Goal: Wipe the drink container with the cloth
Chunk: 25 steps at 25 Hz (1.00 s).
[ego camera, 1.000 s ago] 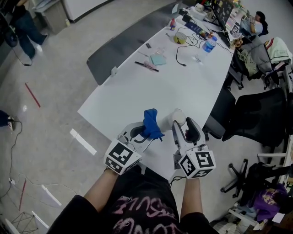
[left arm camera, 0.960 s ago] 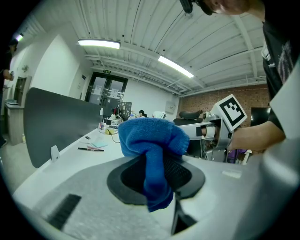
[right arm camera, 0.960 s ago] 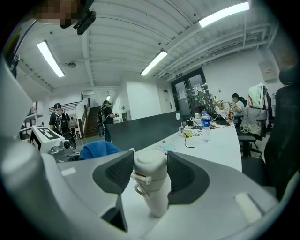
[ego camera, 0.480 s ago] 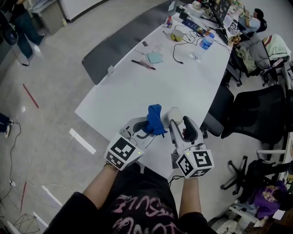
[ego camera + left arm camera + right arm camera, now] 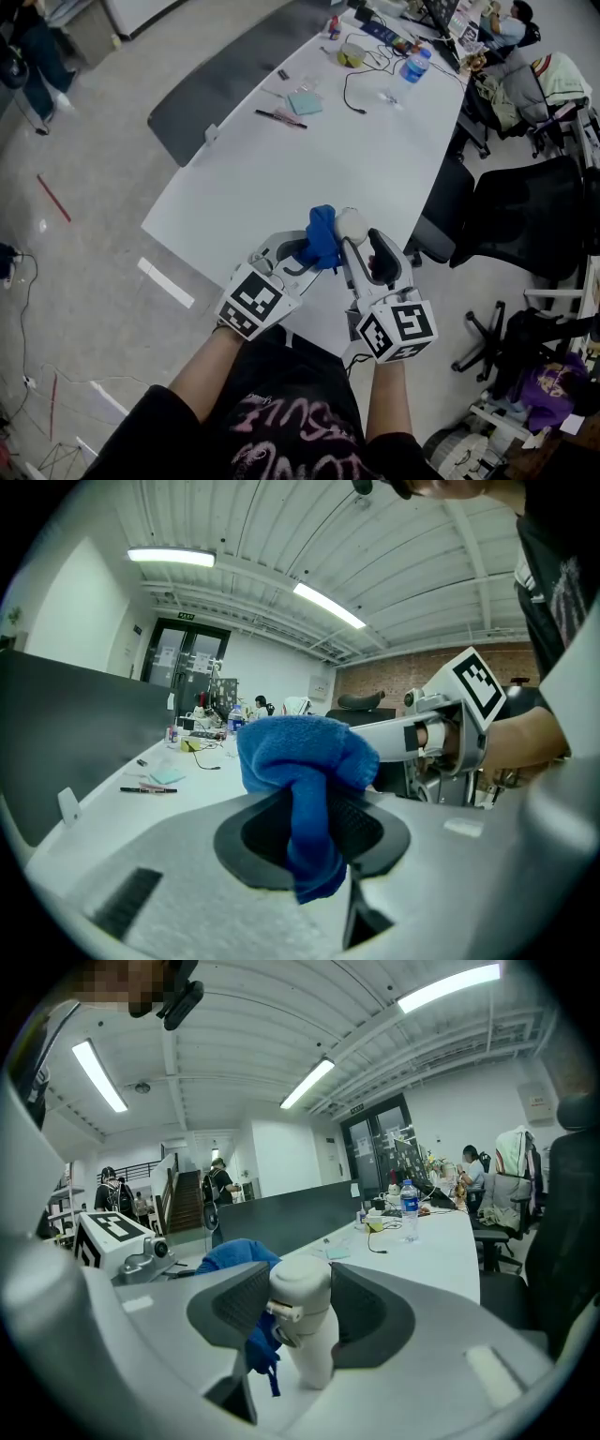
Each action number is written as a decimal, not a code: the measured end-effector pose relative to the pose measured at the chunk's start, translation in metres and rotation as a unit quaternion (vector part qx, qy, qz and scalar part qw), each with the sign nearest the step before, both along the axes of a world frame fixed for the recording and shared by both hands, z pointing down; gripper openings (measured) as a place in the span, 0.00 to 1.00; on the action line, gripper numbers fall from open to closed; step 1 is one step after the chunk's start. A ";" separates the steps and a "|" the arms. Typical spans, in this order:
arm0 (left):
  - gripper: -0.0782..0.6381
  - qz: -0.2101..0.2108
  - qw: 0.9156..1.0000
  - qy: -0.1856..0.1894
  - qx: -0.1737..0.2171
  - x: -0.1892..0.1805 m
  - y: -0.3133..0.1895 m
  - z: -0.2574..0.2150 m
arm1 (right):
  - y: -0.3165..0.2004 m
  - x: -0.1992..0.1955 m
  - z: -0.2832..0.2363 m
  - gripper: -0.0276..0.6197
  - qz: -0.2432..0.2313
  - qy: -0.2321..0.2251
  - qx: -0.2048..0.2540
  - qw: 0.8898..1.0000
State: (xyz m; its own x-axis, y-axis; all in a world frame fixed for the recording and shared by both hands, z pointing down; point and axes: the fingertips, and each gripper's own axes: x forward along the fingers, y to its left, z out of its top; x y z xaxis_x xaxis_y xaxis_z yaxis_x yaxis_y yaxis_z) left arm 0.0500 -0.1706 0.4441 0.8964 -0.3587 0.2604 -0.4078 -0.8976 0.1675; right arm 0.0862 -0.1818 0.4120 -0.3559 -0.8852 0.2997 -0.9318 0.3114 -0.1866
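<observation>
Change noted: the left gripper (image 5: pixel 305 255), clamped on the bunched blue cloth (image 5: pixel 322 236), has carried it rightward from a clear gap until it lies against the left side of the white drink container (image 5: pixel 351 223). The right gripper (image 5: pixel 300 1302) has kept its place; its jaws have just closed slightly and grip the container upright between them, over the near end of the white table (image 5: pixel 281 159). Judgement: contact is made, so wiping can begin. The near tabletop is bare; pens, cables and a water bottle (image 5: pixel 410 64) lie at the far end. Black office chairs (image 5: pixel 525 216) stand right, grey floor left.
</observation>
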 end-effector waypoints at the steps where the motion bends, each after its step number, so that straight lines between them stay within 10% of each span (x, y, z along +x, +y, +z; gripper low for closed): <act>1: 0.24 0.003 1.000 -0.002 0.000 0.002 0.001 0.001 | 0.000 0.000 0.000 0.36 0.000 0.001 -0.001 1.000; 25: 0.24 0.013 0.996 -0.046 -0.072 0.004 -0.003 0.084 | 0.001 0.000 -0.002 0.36 -0.003 0.005 -0.012 1.000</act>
